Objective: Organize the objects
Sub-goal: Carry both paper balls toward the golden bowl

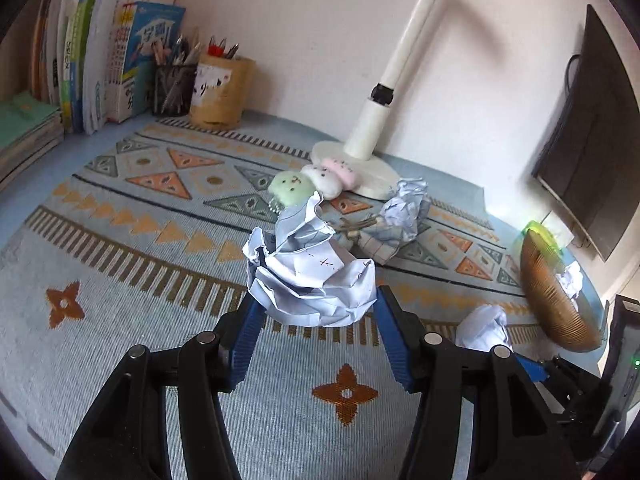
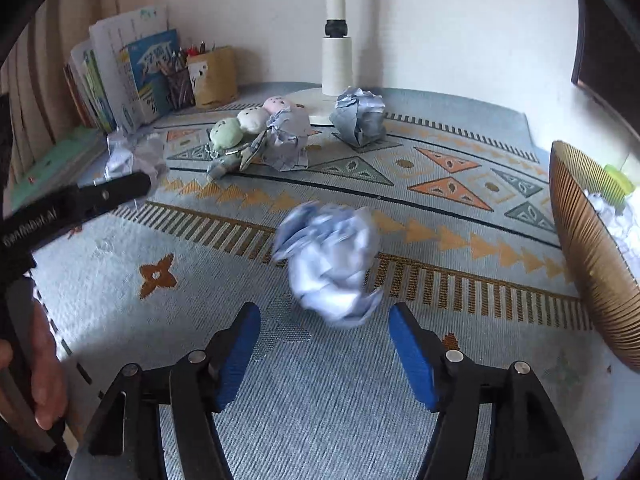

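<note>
The tabletop (image 2: 340, 380) wears a pale blue woven cloth patterned with orange and grey-green triangles, tan dashes and rust-brown four-petal flowers. The crumpled paper ball (image 1: 316, 276) is white with faint blue ruled lines and small red marks, and three plush toys (image 1: 316, 180) run green, white and pink with dark dotted faces. The tongs (image 2: 324, 344) are black with ribbed blue pads, the basket (image 2: 588, 264) is ribbed golden brown, and the lamp (image 1: 384, 120) is cream.
</note>
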### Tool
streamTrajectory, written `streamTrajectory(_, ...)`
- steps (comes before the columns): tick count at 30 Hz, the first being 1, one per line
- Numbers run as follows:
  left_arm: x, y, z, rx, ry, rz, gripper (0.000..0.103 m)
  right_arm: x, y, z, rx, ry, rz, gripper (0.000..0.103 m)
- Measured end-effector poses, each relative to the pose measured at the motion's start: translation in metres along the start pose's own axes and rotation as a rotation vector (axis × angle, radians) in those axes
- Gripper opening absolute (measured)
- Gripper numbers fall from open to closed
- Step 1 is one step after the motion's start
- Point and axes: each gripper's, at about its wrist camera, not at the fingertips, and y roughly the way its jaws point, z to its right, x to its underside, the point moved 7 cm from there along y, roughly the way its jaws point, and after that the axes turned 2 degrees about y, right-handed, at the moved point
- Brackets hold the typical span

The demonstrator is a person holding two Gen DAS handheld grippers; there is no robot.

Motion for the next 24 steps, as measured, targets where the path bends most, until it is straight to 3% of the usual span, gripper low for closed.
streamTrajectory(9, 0.009, -0.002, 0.024, -0.002, 0.113, -0.007, 0.055, 0.000, 0.001, 0.018, -0.101, 0.136, -0.020, 0.066)
streamTrajectory(13, 0.009, -0.001, 0.024, -0.012, 0.119, -0.008, 0.055, -0.002, 0.003, 0.038, -0.207, 0.285, -0.028, 0.073)
streamTrajectory(17, 0.010, 0.002, 0.023, -0.015, 0.114, -0.021, 0.055, -0.002, 0.001, 0.050, -0.326, 0.384, -0.015, 0.073)
streamTrajectory(22, 0.011, 0.001, 0.026, -0.021, 0.135, -0.017, 0.058, -0.004, 0.000, 0.043, -0.288, 0.340, -0.022, 0.074)
streamTrajectory(24, 0.011, 0.002, 0.027, -0.029, 0.142, -0.020, 0.064, -0.004, 0.000, 0.037, -0.254, 0.306, -0.026, 0.074)
